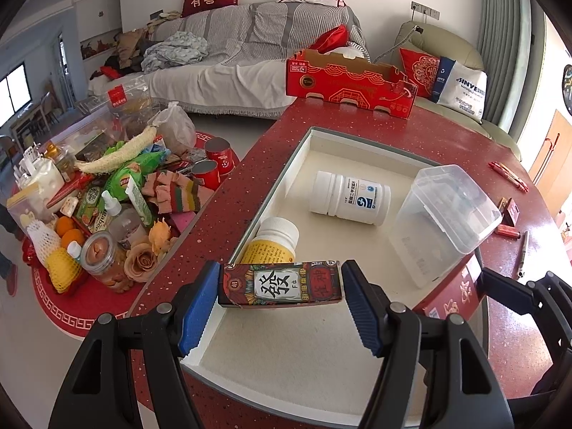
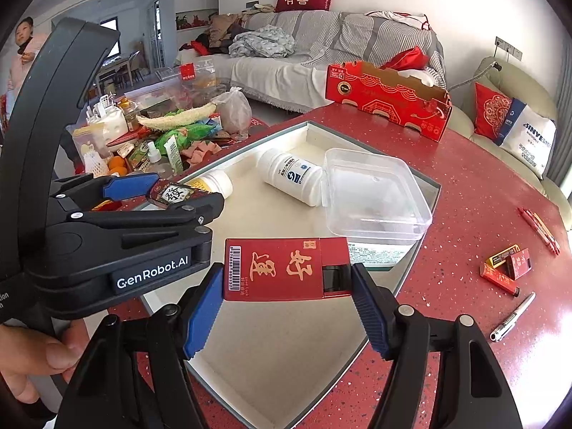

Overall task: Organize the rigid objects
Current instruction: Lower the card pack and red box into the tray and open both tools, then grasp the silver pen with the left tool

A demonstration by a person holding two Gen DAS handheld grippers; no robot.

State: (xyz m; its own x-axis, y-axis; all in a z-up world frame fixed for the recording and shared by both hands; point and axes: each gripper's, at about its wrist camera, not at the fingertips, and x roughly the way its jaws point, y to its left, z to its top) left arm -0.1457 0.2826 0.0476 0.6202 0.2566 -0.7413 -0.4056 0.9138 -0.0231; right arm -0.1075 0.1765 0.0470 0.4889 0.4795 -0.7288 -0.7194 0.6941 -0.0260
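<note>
Left gripper [image 1: 280, 295]: jaws about two-thirds apart, clamped endwise on a patterned card box [image 1: 280, 286], blue pads pressing both short ends. Box face reads "發 Fa". Held above the near left corner of a shallow white tray [image 1: 271, 186] sunk in the red speckled surface [image 1: 464, 136].

Right gripper [image 2: 286, 284]: jaws at similar width, clamped on a red box [image 2: 286, 268], gold script and a barcode on its face, small print "Good Luck". Held over the tray's near part.

Just beyond the left jaws: yellow-label bottle [image 1: 273, 243] with white cap, lying on its side, touching the tray's left wall. Further ahead: white bottle [image 1: 348, 196], on its side, blue logo, label text too small to read. Ahead and to the right of the left jaws: clear plastic container [image 1: 443, 214], tilted against the tray's right edge. In the right wrist view the container lies directly beyond the red box, touching the white bottle.

Right of the right jaws, on the surface: small red and yellow boxes [image 2: 506, 264], a silver pen [image 2: 513, 316], red pens [image 2: 540, 228]. Far side of the surface: open red carton [image 1: 352, 82]. Left of the left jaws, lower: pile of mixed clutter [image 1: 107, 196]. Left gripper body reads "GenRobot.AI" in the right wrist view; a hand [image 2: 35, 361] grips it below. Cushion on the armchair [image 1: 461, 85] reads "SINYE".
</note>
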